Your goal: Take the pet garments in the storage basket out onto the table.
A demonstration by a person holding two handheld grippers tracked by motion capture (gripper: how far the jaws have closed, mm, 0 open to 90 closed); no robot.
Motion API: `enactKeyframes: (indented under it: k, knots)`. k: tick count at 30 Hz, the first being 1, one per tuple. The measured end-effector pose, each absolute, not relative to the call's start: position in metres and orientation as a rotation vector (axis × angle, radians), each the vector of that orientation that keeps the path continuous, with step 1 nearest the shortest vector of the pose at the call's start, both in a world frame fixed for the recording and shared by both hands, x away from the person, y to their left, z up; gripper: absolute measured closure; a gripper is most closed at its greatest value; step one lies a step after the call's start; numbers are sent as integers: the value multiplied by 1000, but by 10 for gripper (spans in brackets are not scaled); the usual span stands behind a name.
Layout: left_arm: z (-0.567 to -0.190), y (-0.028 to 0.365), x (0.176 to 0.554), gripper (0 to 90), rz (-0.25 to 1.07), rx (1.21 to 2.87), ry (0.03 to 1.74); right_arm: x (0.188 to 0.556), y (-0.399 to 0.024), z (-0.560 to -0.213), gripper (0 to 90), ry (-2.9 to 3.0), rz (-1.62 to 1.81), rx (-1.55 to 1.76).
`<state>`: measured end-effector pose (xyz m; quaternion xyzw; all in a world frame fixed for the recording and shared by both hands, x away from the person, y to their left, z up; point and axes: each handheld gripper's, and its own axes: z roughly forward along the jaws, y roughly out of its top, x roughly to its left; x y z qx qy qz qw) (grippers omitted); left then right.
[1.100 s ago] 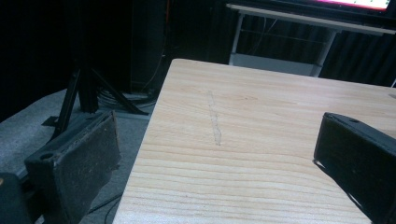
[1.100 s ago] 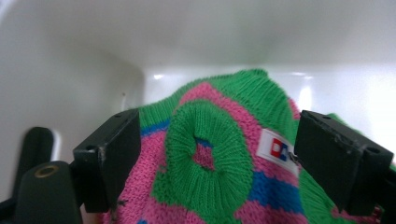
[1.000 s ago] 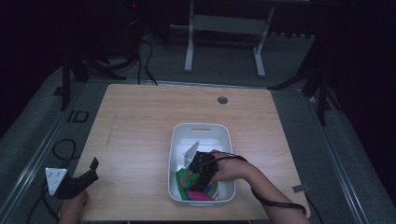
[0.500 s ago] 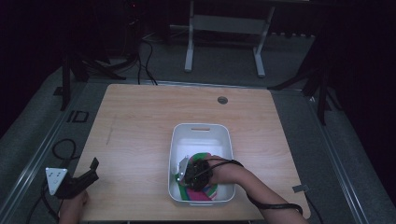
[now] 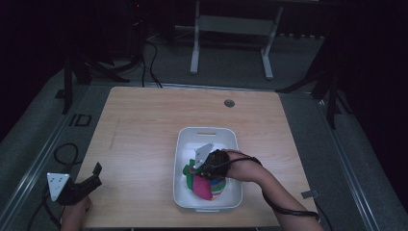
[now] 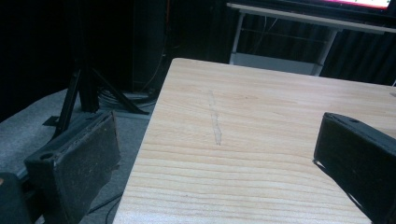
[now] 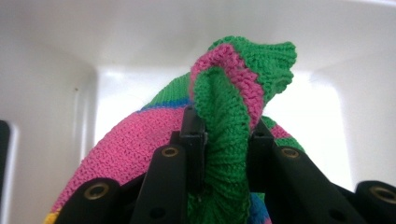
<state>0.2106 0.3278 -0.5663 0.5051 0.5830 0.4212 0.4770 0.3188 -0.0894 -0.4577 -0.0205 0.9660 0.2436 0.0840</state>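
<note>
**Grip made on knit piece, lift-out next**

Striped knit cloth point(image 7: 219, 140) (pink/green, bit of blue + yellow) sits in the white bin point(image 5: 185, 144). A green fold of it is pinched btwn the right gripper point(image 7: 223, 135) fingertips point(image 7: 194, 135), bunched up above them. The jaws have just been closing and are now clamped tight on that fold; the rest of the cloth hangs below & behind the pads, bin walls close on both sides.

Step, as I read it: pick secured, start of pull-out. Next calls for a straight lift till the cloth clears the bin rim w/o snagging, then carry to the table point(image 5: 144, 125).

Left gripper point(image 6: 219, 154) idle near the table's edge: jaws wide apart, nothing btwn them, bare wood ahead.
</note>
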Motion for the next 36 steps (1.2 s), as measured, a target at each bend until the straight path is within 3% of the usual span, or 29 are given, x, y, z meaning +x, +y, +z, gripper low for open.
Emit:
enactKeyframes:
  k: [20,36]
  knots:
    - [-566,328,211,9,1028,1233,1425,327,-111,-364,749,2708,903,-46]
    - [-566,328,211,9,1029,1233,1426,335,-148,-344,748,2629,943,61]
